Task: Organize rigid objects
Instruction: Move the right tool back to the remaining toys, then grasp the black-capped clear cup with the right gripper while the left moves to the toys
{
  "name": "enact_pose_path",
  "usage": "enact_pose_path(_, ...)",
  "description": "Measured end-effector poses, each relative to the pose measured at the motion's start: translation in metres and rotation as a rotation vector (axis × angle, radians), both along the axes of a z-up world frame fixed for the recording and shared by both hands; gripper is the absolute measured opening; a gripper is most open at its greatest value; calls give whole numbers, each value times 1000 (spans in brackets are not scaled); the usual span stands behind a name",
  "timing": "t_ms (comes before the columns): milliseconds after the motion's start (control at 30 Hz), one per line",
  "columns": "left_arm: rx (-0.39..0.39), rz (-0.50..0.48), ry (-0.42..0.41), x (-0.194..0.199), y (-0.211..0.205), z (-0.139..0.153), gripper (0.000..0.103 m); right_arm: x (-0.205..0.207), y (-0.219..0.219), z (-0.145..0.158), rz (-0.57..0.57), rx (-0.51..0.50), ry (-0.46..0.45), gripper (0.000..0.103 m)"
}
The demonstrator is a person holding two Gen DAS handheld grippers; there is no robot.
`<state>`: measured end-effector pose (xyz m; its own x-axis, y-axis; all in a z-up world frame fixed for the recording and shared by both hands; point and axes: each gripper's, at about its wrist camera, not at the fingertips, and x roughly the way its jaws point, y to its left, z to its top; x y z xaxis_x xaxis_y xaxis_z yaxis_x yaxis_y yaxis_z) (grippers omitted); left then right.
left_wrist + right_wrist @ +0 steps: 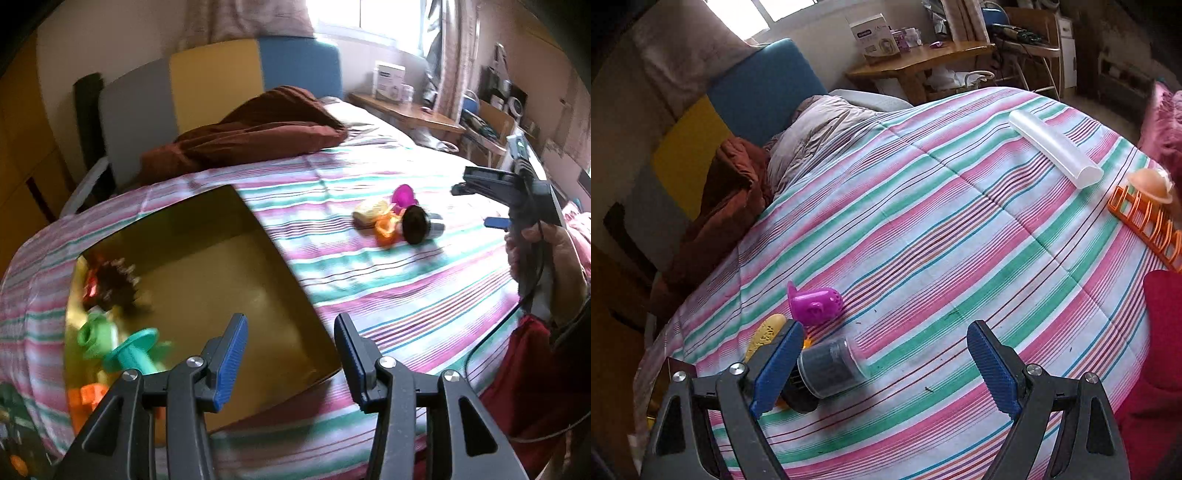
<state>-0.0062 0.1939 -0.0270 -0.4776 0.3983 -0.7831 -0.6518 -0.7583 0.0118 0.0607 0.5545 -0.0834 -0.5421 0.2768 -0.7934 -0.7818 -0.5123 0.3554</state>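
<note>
Left wrist view: left gripper nearest the lens, jaws parted about halfway, nothing between the blue pads, hanging over the near corner of an open cardboard box on the striped bedspread. Inside the box, at its left end, blurred toys: a teal spool-shaped piece, a green piece, an orange piece, something dark and spiky. Farther out on the bedspread, a small cluster: purple toy, yellow piece, orange bit, a dark jar on its side. Right gripper at the right edge, held in a hand, jaws apart, empty. Brown blanket at the headboard.

Right wrist view: right gripper nearest, jaws wide, gripping nothing. The dark jar lies on its side just beside the left finger; contact cannot be told. Purple toy and yellow piece close behind it. Well apart, toward the far right edge of the bedspread: a clear plastic tube, an orange rack with a peach dome-shaped thing at its far end.
</note>
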Motion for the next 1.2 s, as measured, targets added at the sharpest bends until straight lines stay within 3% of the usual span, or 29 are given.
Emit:
enact_pose_path(233, 20, -55, -64, 0, 34, -4, 49, -7, -2, -6, 42, -38, 3, 93)
enact_pose_path(433, 18, -85, -87, 6, 45, -11, 49, -24, -14, -11, 149, -49, -5, 97)
enact_pose_path(633, 22, -106, -107, 9, 46, -15, 49, -49, -31, -23, 261, -6, -85, 99)
enact_pose_path(900, 42, -127, -125, 10, 40, -13, 49, -67, -37, -38, 323, 80, -175, 99)
enact_pose_path(933, 44, -127, -127, 10, 40, -13, 49, -69, -39, -39, 335, 106, -189, 98)
enact_pose_path(1033, 49, -123, -130, 8, 39, -13, 49, -72, -41, -42, 354, 150, -242, 65)
enact_pose_path(1200, 44, -122, -135, 7, 42, -15, 49, -62, -33, -34, 290, 161, -243, 64)
